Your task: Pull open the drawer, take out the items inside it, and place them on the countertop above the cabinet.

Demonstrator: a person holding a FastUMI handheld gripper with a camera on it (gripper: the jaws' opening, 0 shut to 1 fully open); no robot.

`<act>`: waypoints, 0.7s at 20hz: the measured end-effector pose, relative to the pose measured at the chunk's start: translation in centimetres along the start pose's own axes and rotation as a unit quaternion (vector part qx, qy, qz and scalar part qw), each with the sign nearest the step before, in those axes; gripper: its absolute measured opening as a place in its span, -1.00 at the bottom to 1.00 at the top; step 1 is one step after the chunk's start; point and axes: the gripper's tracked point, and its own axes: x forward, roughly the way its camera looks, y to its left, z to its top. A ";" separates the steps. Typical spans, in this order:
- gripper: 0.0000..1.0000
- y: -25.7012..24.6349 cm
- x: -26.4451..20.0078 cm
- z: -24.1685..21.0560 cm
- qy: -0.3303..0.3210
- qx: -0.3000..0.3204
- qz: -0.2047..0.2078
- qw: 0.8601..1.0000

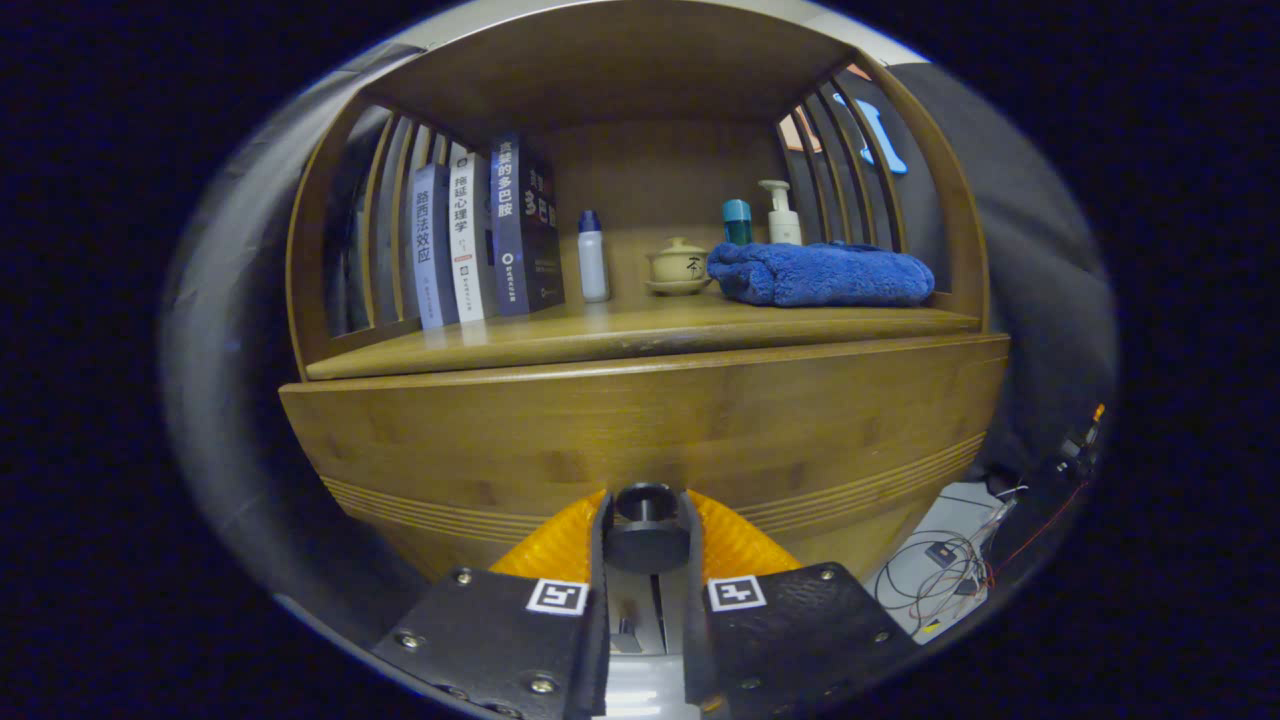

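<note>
The wooden drawer front (640, 425) of the cabinet stands close ahead of me, with grooved lines along its lower part. Its round black knob (645, 503) sits between my two orange fingers (555, 548). My gripper (645, 525) is shut on this knob, one finger on each side of it. The drawer's top edge runs just below the front lip of the countertop (560, 345). The inside of the drawer is hidden.
On the countertop stand three books (470, 245) at the left, then a white bottle (593, 258), a lidded tea cup (679, 265), a folded blue towel (820, 275), a teal bottle (737, 221) and a pump bottle (782, 213). Cables (950, 565) lie on the floor to the right.
</note>
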 end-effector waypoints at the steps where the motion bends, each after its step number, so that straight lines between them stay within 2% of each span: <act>1: -0.41 -0.1 -1.0 -0.3 0.003 -0.001 0.001 1.000; 9: -0.41 -0.8 -9.4 -2.4 -0.003 0.003 0.004 1.000; 14: -0.42 -0.6 -12.1 -3.8 0.001 -0.004 0.008 1.000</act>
